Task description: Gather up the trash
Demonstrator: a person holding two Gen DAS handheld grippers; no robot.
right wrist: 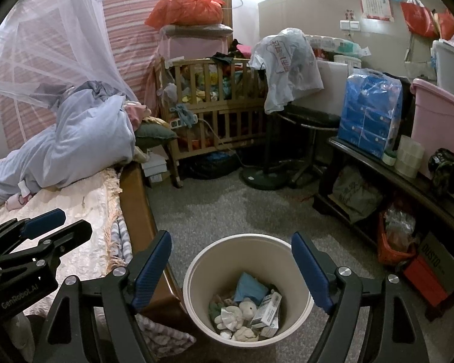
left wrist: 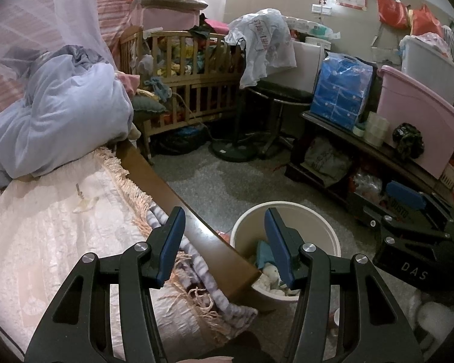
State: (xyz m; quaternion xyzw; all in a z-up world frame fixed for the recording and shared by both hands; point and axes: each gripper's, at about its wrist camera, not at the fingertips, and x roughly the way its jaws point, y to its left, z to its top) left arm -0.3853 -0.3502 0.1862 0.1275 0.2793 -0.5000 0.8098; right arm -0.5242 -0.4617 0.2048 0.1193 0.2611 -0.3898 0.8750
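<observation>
Left wrist view: the left gripper (left wrist: 225,242) hangs over the wooden edge of the bed (left wrist: 193,227), jaws partly apart, nothing between the blue pads. Beyond the right finger stands the trash bin (left wrist: 327,230), a round cream-coloured pail on the speckled floor (left wrist: 227,181), just beside the bed corner. Its rim is partly hidden by the finger and the bed frame; crumpled pale tissue and a teal scrap show inside. The right gripper (left wrist: 408,211) shows at the right edge, beside the bin.

Right wrist view: the right gripper (right wrist: 231,267) is held above the trash bin (right wrist: 196,269), jaws wide and opening, holding nothing; the bin's mouth lies between the two fingers in the picture. The bin is plain, smooth-walled, with a thin rounded rim. Inside lie wadded cream tissues (right wrist: 239,314), a small white printed carton (right wrist: 269,308) leaning against the wall, and a folded teal-blue piece (right wrist: 249,286). The left gripper (right wrist: 57,227) shows at the left edge over the pink bedspread (right wrist: 90,205), its jaws apart and empty
</observation>
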